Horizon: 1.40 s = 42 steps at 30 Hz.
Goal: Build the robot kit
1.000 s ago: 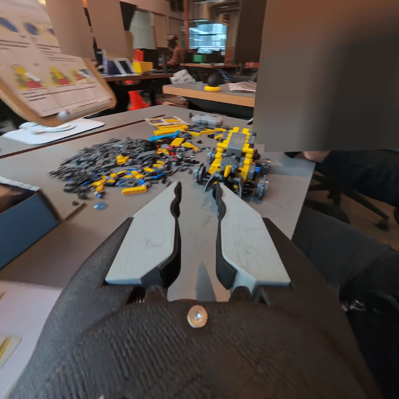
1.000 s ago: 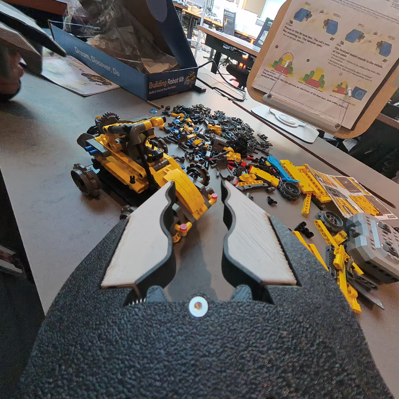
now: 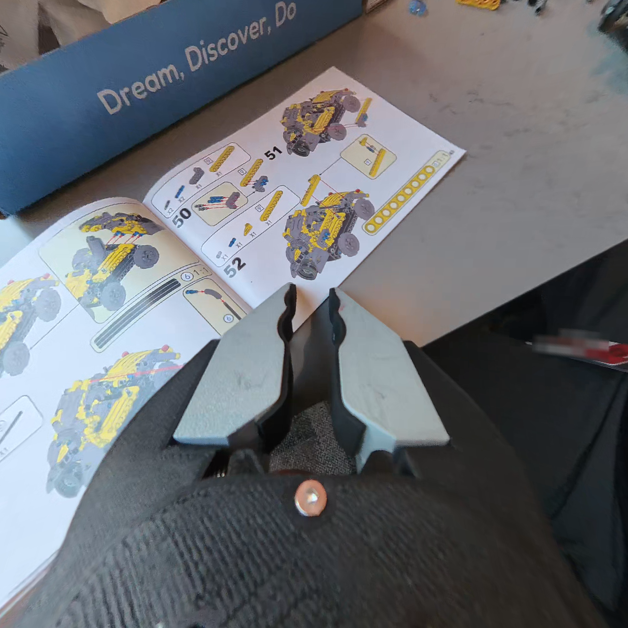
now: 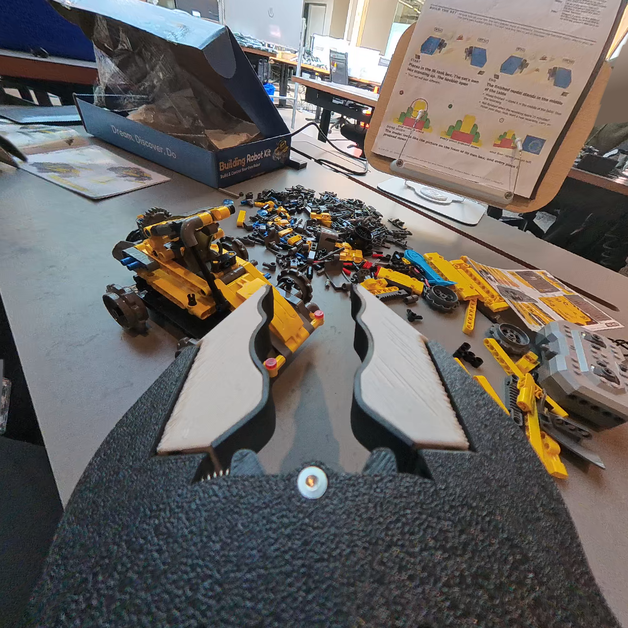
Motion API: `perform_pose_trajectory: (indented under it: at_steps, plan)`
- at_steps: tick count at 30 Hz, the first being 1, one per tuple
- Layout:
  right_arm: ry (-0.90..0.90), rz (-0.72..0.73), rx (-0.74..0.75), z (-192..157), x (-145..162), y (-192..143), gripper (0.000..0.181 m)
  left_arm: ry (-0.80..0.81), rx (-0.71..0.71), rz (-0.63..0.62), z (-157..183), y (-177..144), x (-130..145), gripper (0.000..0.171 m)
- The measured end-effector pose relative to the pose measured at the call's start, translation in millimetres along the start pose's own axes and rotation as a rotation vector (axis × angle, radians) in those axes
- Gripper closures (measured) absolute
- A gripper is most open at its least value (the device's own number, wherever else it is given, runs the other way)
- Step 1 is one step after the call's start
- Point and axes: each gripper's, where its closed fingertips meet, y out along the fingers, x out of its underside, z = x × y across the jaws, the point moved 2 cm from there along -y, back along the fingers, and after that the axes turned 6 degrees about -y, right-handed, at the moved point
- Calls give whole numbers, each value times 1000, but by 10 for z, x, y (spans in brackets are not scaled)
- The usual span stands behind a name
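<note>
Hovering low over the grey table (image 4: 68, 339), right gripper (image 4: 312, 292) gaping, clutching nothing. Sitting just beyond the left fingertip, a half-built yellow vehicle (image 4: 200, 272). Spreading farther right, loose pieces (image 4: 323, 231); resting near right, a grey block (image 4: 588, 370). Standing far left, an open blue box (image 4: 183, 149); leaning far right, a propped sheet (image 4: 492, 95).

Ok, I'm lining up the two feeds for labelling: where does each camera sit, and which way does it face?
Left wrist view: sits behind the left gripper, tilted down at the open instruction booklet by the table's near edge; both fingers show, jaws apart, empty.
Right wrist view: sits behind the right gripper, looking across the table at the yellow model vehicle and loose parts pile; both fingers show, jaws apart, empty.
Shared: the blue kit box and the booklet.
</note>
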Motion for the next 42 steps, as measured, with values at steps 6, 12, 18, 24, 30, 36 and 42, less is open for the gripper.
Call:
perform_pose_trajectory:
  at_steps: [6,12,18,24,30,36,42]
  plan:
    - [9,5,15,29,-2,-11,136,-70,111,111,323,-142,-118,124]
    - [26,18,50,108,-8,-33,136,-50,311,436,1637,-261,-324,128]
    - [19,30,98,185,-21,-66,136,181,475,406,2449,-88,-43,134]
    - [32,7,156,302,27,-77,137,205,457,308,2366,86,216,139]
    - [-37,-59,344,512,86,-148,141,116,376,263,1943,103,321,148]
    - [-40,-215,533,820,304,-177,140,-71,406,419,1460,-17,160,151]
    - [-66,-259,597,876,341,-206,143,66,525,479,1396,-176,-53,152]
